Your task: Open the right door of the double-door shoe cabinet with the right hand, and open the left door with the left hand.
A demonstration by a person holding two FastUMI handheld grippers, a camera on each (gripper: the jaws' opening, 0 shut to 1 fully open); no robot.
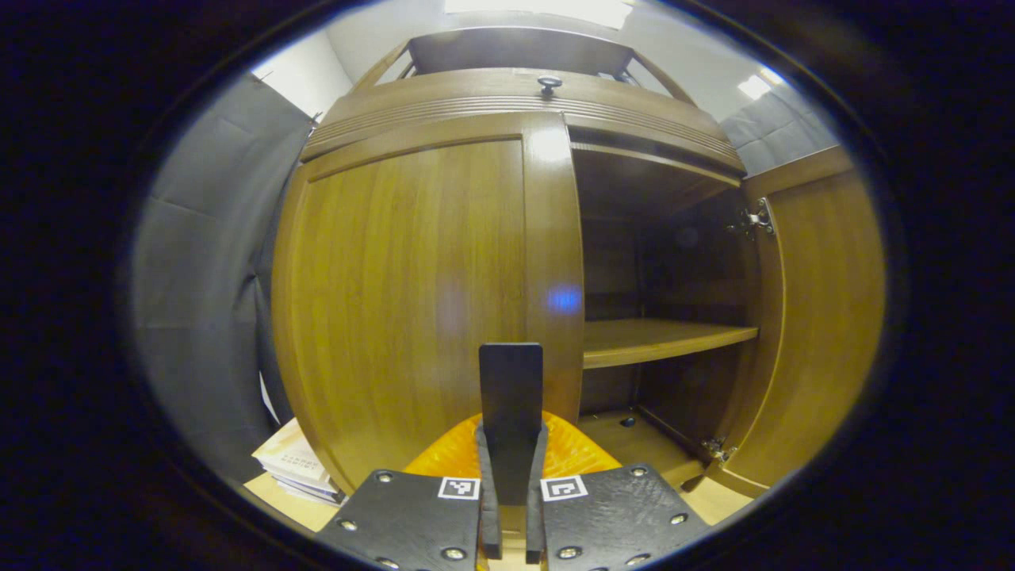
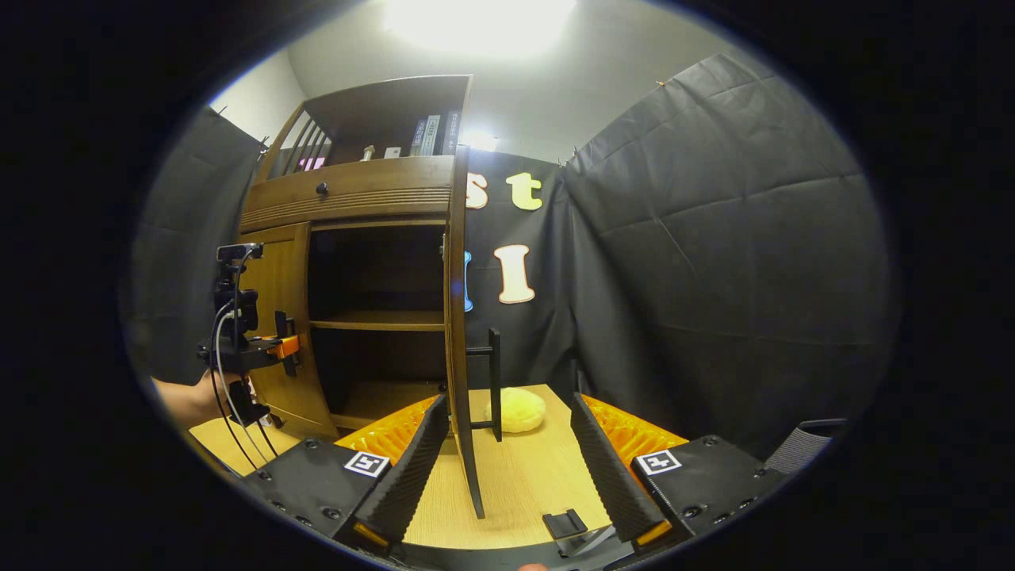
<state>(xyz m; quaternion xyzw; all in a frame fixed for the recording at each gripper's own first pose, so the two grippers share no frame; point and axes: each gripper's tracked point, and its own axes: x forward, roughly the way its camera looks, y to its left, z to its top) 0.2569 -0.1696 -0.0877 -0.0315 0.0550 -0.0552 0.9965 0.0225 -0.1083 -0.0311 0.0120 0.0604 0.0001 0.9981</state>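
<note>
Brown wood shoe cabinet (image 1: 444,262) stands on the worktop (image 2: 523,476) with its right door (image 2: 458,317) swung fully open and its left door (image 1: 412,293) closed, so half the task looks done. The right claw (image 2: 507,468) gapes wide astride the open door's edge, while the left claw (image 1: 511,388) is pinched on the left door's dark handle (image 1: 511,373), seemingly ready to pull. The open compartment's shelf (image 1: 658,337) looks bare, though its depths are dark.

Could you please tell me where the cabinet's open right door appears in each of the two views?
Left gripper view: the right door stands swung open at the right edge, hinges showing.
Right gripper view: the right door is seen edge-on at centre, handle facing right.
Shared landmark: the inner shelf.
</note>
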